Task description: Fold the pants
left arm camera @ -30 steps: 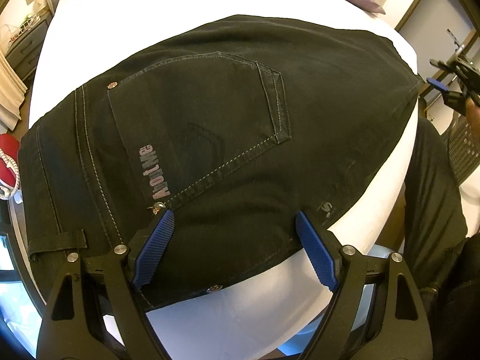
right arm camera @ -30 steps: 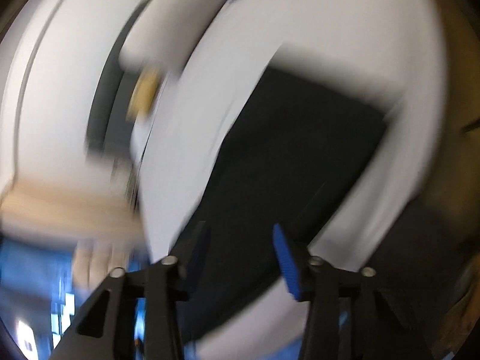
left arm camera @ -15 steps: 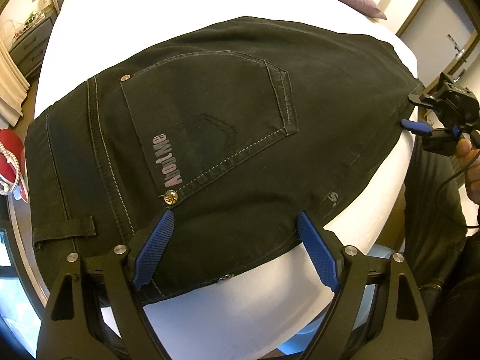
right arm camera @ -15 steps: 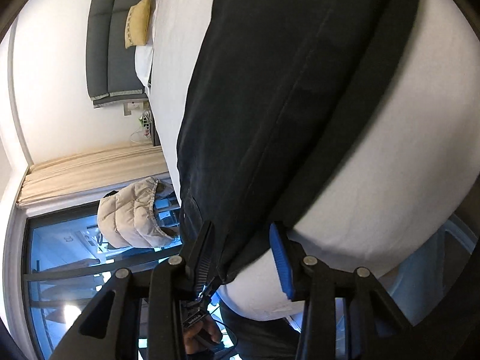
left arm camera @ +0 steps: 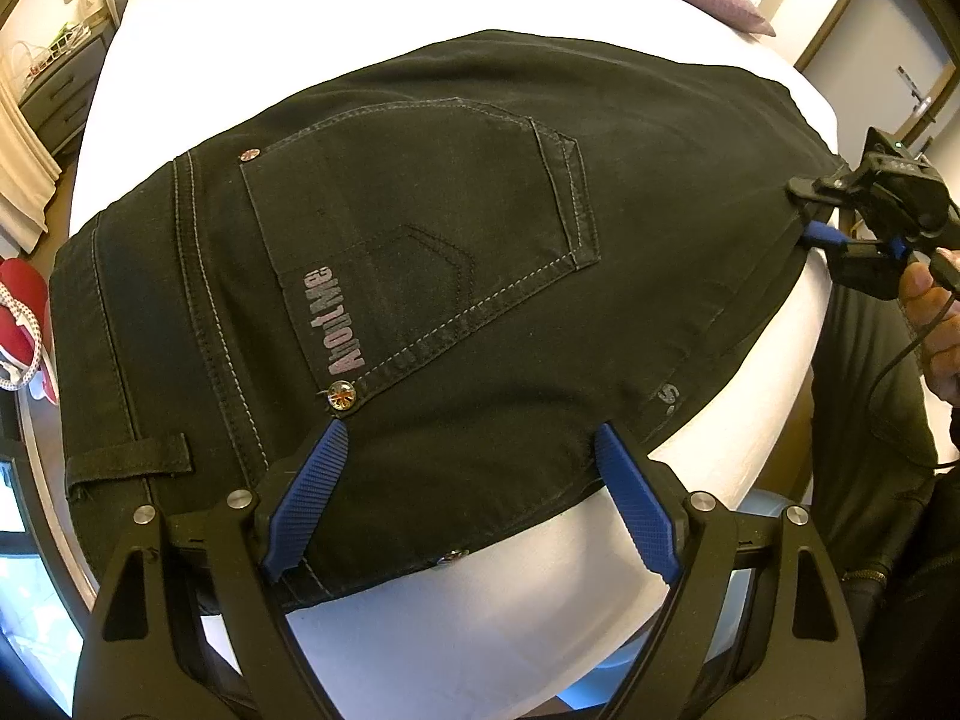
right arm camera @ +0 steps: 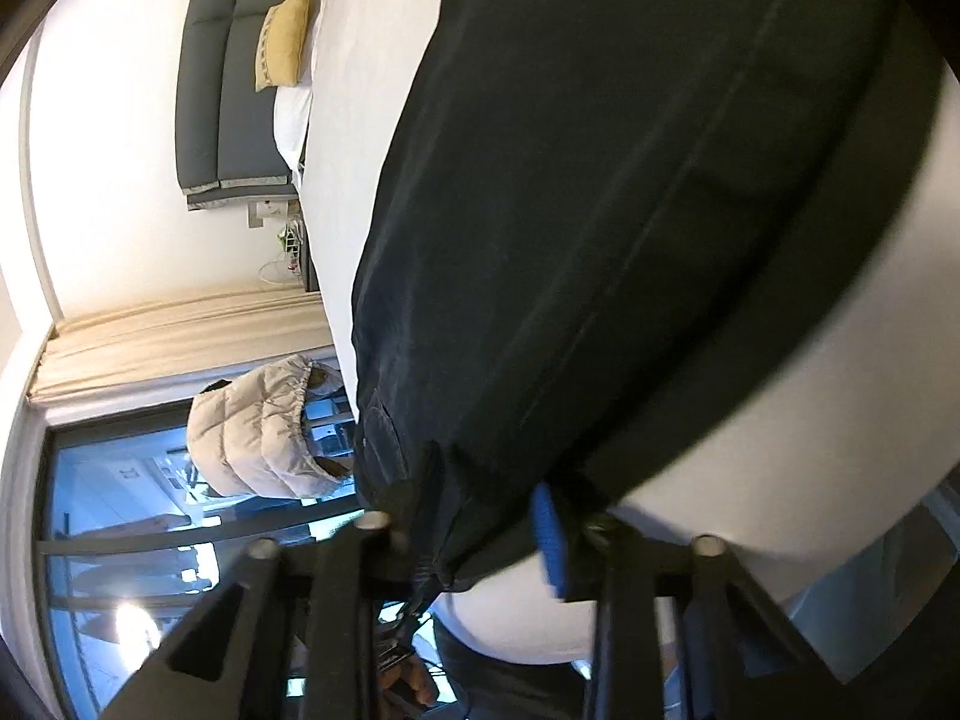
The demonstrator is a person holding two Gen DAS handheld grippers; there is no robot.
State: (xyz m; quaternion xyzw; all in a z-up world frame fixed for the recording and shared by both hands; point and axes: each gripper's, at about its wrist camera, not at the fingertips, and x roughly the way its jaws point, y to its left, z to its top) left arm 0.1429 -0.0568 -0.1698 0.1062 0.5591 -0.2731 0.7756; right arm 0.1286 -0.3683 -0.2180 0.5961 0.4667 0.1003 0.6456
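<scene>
Pants [left arm camera: 420, 252] of black denim with pale stitching lay flat on the white bed [left arm camera: 372, 12]. My left gripper [left arm camera: 474, 480] hovered wide open above the waist. My right gripper [right arm camera: 480, 516] had just been closing its jaws, pinching the far edge.

There was one pair of black pants [left arm camera: 456, 228] on one white bed [left arm camera: 360, 18]. Two grippers showed, the left gripper [left arm camera: 468, 498] and the right gripper [right arm camera: 480, 516]

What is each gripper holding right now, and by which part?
The right gripper, its jaws just closing, pinches the black pants at the folded edge by the bed's side. The left gripper stands open over the waist end, holding nothing.
</scene>
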